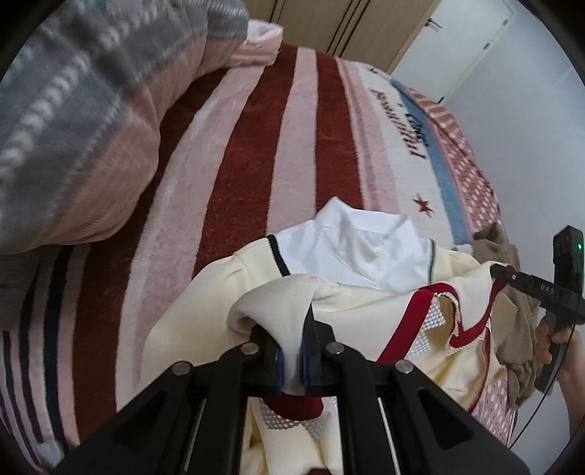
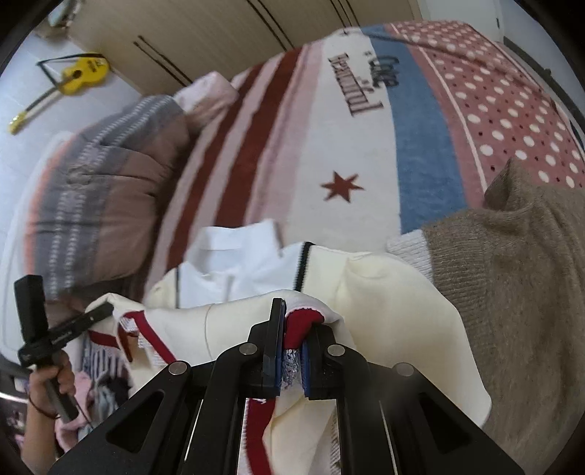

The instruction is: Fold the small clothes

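While both grippers point steeply down over the bed, each is clamped on an edge of the same small cream garment [image 1: 204, 303], which lies spread on the striped blanket [image 1: 234, 175] with its far part flat and its near edge lifted off the cover. The left gripper [image 1: 291, 360] has its two blue-padded fingers [image 1: 277, 361] pressed together on a fold of cream cloth, which bulges up in a rounded hump just past the tips. The right gripper [image 2: 290, 360] is likewise clenched, pinching red trim [image 2: 305, 329] and a bit of silvery mesh [image 2: 290, 367] along the garment's edge. A white collar [image 1: 351, 241] with a dark piped border sits at the far end of the garment, resting on the blanket's red and pink stripes. In the left wrist view the right gripper shows at the far right, held by a hand [image 1: 552, 343], with the cream cloth stretched between the two tools and a red band [image 1: 406, 325] with white mesh running across it. A brown knitted garment [image 2: 519, 263] lies just beside the cream one on its right, touching it. A rolled quilt [image 2: 106, 190] in brown, grey and pink sits at the left of the bed, apart from the garment. Beyond the bed stand pale wooden wardrobe doors [image 2: 219, 33], and a yellow toy guitar [image 2: 76, 76] hangs on the wall.
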Demonstrator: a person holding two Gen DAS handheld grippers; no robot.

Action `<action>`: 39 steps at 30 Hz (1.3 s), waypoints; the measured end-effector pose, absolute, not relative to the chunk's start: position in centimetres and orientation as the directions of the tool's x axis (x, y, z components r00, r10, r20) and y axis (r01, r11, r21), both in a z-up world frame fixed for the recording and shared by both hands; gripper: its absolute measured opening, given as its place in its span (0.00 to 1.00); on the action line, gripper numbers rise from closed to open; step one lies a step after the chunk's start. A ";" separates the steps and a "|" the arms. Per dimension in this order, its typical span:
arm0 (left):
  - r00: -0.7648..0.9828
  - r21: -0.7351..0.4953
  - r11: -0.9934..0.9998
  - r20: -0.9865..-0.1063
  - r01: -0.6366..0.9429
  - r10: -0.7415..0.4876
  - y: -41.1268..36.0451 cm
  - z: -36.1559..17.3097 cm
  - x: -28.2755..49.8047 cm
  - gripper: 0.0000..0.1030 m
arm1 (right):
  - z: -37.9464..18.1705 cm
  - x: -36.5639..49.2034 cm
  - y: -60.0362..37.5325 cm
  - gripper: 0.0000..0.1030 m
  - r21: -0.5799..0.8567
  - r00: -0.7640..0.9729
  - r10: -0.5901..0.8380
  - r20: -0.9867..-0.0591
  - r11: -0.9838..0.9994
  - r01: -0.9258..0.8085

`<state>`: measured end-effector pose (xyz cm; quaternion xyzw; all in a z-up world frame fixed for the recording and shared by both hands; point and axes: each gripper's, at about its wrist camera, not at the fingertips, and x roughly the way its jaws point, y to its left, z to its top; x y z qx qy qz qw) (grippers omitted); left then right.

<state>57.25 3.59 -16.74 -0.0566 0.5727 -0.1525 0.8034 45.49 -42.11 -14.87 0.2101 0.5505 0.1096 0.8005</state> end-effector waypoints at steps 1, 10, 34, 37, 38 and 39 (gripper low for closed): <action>0.292 -0.271 0.947 -0.904 0.175 -0.312 3.6 -17.3 57.8 0.04 | -15.5 45.9 -42.2 0.02 0.452 0.365 0.400 -0.840 0.889 0.066; 0.273 -0.201 0.957 -0.928 0.208 -0.254 1.0 -20.3 62.5 0.08 | -18.2 50.6 -42.9 0.06 0.369 0.347 0.314 -0.884 0.923 0.105; 0.433 -0.056 0.963 -0.885 0.263 -0.170 0.5 -16.1 58.1 0.67 | -14.3 44.2 -39.3 0.57 0.376 0.324 0.374 -0.869 0.925 -0.061; 0.445 -0.121 0.958 -0.866 0.259 -0.229 0.8 -15.2 55.8 0.70 | -14.1 42.1 -38.4 0.60 0.402 0.307 0.408 -0.860 0.912 -0.086; 0.446 -0.141 0.956 -0.860 0.259 -0.248 0.9 -15.0 54.8 0.71 | -14.2 41.3 -38.1 0.62 0.411 0.296 0.419 -0.858 0.907 -0.093; 0.448 -0.157 0.953 -0.854 0.261 -0.263 0.9 -14.9 53.6 0.72 | -14.4 40.5 -37.9 0.62 0.419 0.288 0.427 -0.857 0.903 -0.095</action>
